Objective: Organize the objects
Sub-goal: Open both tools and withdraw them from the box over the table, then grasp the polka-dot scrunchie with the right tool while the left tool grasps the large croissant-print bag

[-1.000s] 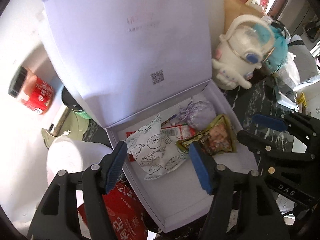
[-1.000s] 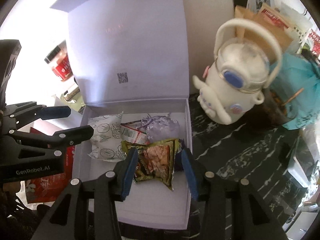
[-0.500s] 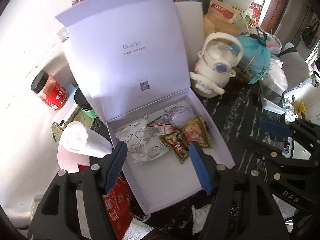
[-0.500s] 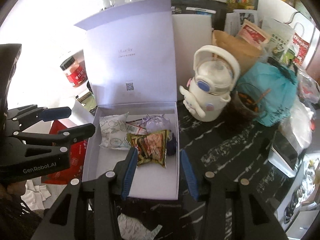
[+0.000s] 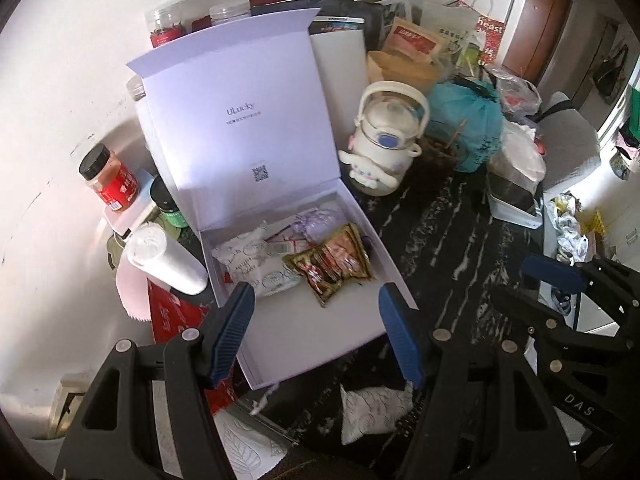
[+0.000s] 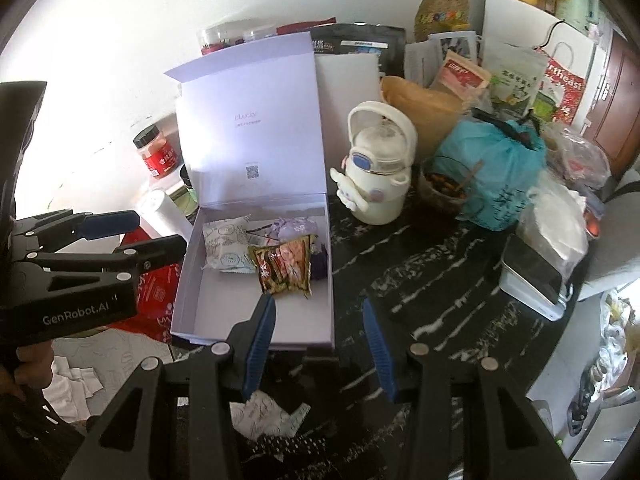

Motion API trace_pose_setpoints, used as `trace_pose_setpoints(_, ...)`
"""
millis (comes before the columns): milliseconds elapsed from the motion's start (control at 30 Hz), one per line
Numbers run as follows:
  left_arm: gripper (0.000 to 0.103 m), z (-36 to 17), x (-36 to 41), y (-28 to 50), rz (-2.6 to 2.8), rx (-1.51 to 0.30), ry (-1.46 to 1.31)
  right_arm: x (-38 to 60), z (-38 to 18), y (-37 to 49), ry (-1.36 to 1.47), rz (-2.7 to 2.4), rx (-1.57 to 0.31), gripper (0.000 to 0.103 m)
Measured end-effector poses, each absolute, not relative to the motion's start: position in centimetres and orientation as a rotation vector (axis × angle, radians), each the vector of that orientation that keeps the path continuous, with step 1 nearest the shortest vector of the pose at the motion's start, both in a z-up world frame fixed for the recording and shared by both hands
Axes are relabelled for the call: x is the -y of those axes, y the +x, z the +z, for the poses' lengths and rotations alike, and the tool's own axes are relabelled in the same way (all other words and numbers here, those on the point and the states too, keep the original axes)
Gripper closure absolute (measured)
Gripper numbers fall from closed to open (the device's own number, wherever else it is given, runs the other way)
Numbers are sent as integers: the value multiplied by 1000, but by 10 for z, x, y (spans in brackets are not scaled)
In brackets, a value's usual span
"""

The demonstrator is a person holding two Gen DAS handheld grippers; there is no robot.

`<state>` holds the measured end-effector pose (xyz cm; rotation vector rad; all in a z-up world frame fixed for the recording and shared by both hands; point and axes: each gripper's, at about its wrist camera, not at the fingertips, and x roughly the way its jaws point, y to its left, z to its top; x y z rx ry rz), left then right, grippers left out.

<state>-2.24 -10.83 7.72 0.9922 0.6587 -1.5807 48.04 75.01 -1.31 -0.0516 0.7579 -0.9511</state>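
An open lavender box [image 5: 320, 332] [image 6: 224, 304] stands on the dark marbled table [image 6: 420, 280], its lid [image 5: 240, 128] upright. Inside lie a white printed packet [image 5: 256, 264] [image 6: 226, 248], a brown and red snack packet [image 5: 332, 264] [image 6: 284, 266] and a purple pouch [image 5: 316, 218] [image 6: 294, 228]. My left gripper [image 5: 315, 290] [image 6: 160, 230] hovers open above the box's near end, empty. Over the box's near right corner my right gripper [image 6: 317, 302] [image 5: 528, 286] is open too, holding nothing. A loose white packet [image 5: 372, 408] [image 6: 264, 412] lies on the table below the grippers.
A white cartoon bottle [image 5: 384, 148] [image 6: 376, 176] stands right of the box, with a teal bag [image 6: 492, 176] and a white device [image 6: 532, 280] farther right. Left of the box are a red jar [image 5: 110, 182], a paper roll [image 5: 164, 260] and a red packet [image 5: 172, 312].
Both grippers have drawn back and up from the box, so more of the table shows. Their jaws keep the same width. The packets in the box lie as before.
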Motion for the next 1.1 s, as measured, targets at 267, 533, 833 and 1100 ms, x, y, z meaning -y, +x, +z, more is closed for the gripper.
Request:
trace_pose_setpoints(267,39,77,64,-33,-1585,-670,987,-775,-19,450,-54,-960,-752,57)
trace_pose_setpoints(533,36,69,26,-38,-1551,-681,999,-793,-31,424,-37,-942,-747,57)
trace_pose_setpoints(833,36,49,-5,-35,-1470,-693,992,-800,-53,400,0,-962,-755,57)
trace_pose_setpoints(1100,36,22,-18,-27,-1447,-782,945,-796,-74,383,46,-937,-768,52)
